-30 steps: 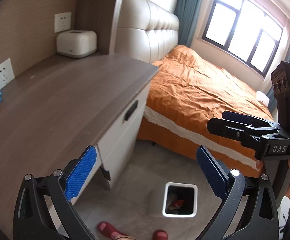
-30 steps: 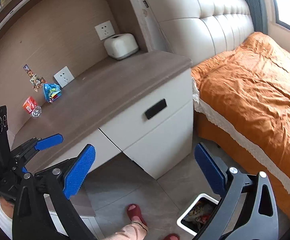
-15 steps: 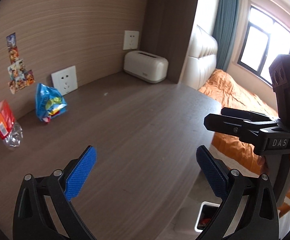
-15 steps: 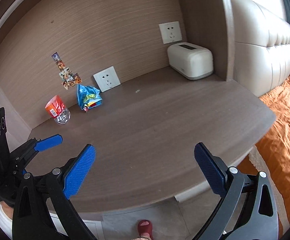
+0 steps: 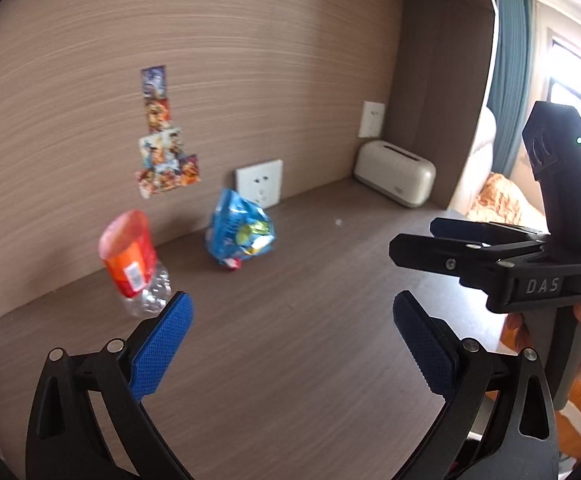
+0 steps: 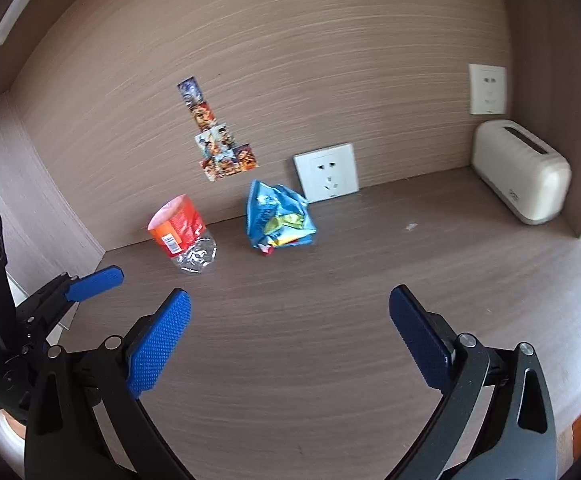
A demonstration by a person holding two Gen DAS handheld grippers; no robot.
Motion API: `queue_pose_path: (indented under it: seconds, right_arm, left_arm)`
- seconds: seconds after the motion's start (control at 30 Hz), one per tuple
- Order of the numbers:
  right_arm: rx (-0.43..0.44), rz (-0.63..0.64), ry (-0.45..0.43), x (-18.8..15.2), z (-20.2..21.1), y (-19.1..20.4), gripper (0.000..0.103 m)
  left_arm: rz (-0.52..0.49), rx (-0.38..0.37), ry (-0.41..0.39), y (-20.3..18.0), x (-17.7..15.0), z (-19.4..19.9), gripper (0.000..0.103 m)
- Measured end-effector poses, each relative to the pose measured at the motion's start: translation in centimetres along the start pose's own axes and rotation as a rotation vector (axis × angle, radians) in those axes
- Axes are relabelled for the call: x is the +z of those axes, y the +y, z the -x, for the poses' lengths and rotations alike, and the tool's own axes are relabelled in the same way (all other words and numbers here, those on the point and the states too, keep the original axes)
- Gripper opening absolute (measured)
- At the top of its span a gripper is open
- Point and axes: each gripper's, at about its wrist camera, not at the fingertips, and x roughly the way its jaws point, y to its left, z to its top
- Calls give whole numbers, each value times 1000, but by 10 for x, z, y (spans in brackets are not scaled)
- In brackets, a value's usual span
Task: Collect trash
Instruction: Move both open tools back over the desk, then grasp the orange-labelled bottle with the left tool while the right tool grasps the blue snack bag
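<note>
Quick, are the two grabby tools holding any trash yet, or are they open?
Left tool: open, holding nothing.
Right tool: open, holding nothing.
The bottle and the blue snack bag lie on the desk, not yet picked up.

I see a brown wood-grain desk point(image 6: 330, 340) set against a matching wall panel. Near its back edge lies a crushed clear bottle point(image 6: 182, 234) with an orange label, on its side. Just beside it, to the right, sits a crumpled blue snack bag point(image 6: 278, 218). In the far right corner stands a cream tissue box point(image 6: 520, 172). A tiny white scrap point(image 6: 411, 227) lies between bag and box.
</note>
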Motion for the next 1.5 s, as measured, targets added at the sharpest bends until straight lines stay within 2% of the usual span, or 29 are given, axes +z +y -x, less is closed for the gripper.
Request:
queue_pose_path:
  seconds: [0.37,0.77,1.13,1.5]
  right_arm:
    - [23,69,32,13,-46,33,99]
    - [40,91,80,25,-90,38,99]
    - [46,90,135,45,-150,26,99]
    - [-1,74,185,58,-217,2,99]
  left_arm:
    - [46,83,-10,45,1,0,98]
    - [61,141,14,76,-1,-23,98]
    - [108,152,90,114,-1,-75,98]
    - [97,167,136,140,10,-127,98]
